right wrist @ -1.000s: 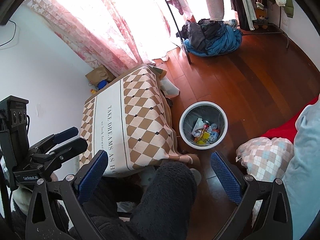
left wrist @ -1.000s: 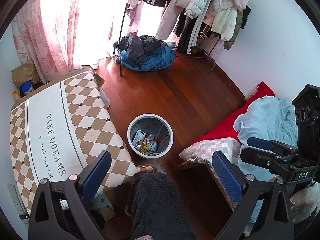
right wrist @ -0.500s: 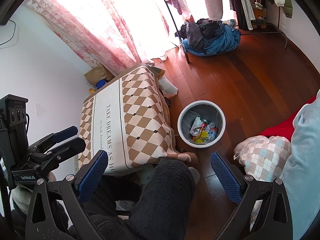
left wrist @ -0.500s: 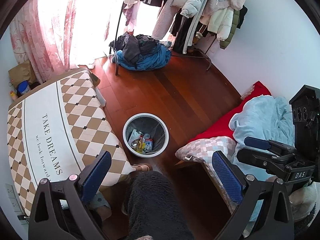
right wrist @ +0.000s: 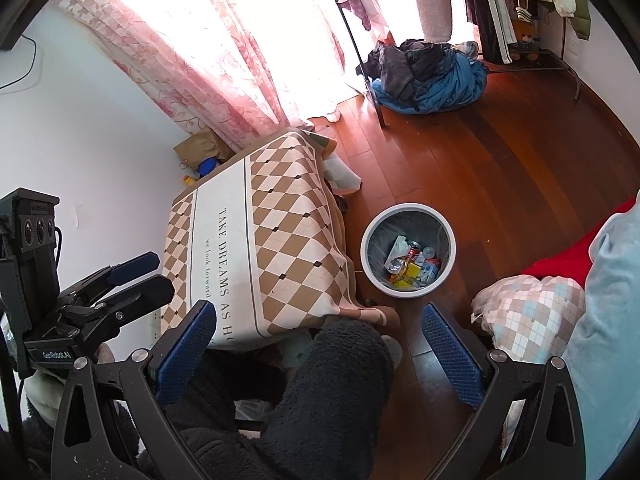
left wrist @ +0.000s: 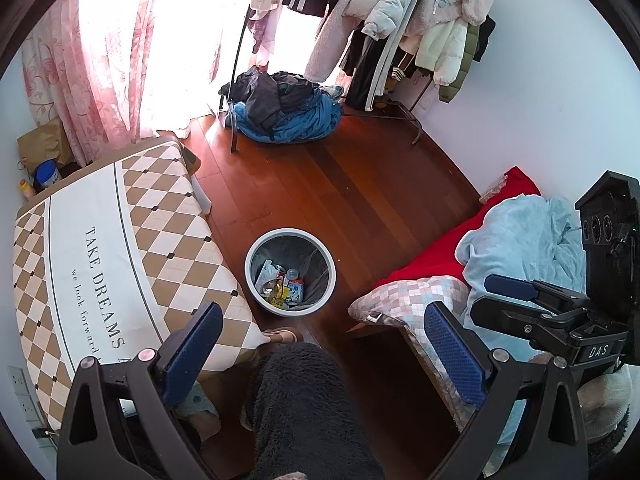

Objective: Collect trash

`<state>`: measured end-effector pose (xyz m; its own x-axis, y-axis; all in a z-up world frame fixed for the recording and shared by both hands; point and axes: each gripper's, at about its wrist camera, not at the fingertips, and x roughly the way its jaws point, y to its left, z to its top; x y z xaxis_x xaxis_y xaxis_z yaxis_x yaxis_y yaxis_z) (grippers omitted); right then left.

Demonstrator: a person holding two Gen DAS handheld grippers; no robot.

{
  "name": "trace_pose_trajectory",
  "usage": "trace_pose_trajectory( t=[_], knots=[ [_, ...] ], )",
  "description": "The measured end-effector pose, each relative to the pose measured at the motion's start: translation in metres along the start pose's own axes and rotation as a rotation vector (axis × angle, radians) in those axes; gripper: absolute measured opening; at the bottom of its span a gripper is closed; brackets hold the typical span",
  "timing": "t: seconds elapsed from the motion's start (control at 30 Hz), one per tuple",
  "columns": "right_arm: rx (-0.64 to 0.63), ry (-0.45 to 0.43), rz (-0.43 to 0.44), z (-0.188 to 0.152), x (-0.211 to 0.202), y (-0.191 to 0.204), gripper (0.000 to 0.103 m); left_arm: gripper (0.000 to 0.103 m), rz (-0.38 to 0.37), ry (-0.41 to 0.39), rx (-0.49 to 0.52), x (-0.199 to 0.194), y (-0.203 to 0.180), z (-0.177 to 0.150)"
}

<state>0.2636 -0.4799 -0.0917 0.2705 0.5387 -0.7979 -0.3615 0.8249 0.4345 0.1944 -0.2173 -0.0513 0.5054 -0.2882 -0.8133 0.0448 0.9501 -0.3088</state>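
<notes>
A white-rimmed trash bin with a dark liner stands on the wooden floor, holding wrappers, a can and small bottles. My left gripper hovers high above it, open and empty. The right gripper shows at the right edge of the left wrist view. In the right wrist view the same bin and its trash lie below and ahead of my right gripper, which is open and empty. The left gripper sits off to its left.
A table under a checkered cloth stands left of the bin. A bed with a red sheet, checkered pillow and blue blanket lies right. A person's dark fleece leg is below. A clothes pile and rack stand far back.
The left wrist view has tilted up slightly, so the bin sits a little more to the left and more of the clothes rack shows. Both grippers stay open and empty.
</notes>
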Motion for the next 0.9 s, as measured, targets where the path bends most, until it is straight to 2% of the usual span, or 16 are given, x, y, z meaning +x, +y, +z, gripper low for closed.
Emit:
trace_pose_trajectory(
  t=[0.9],
  knots=[
    [-0.016, 0.007, 0.002, 0.0002, 0.0030, 0.0002, 0.103, 0.103, 0.006, -0.010, -0.024, -0.0039, 0.0034, -0.0003]
  ],
)
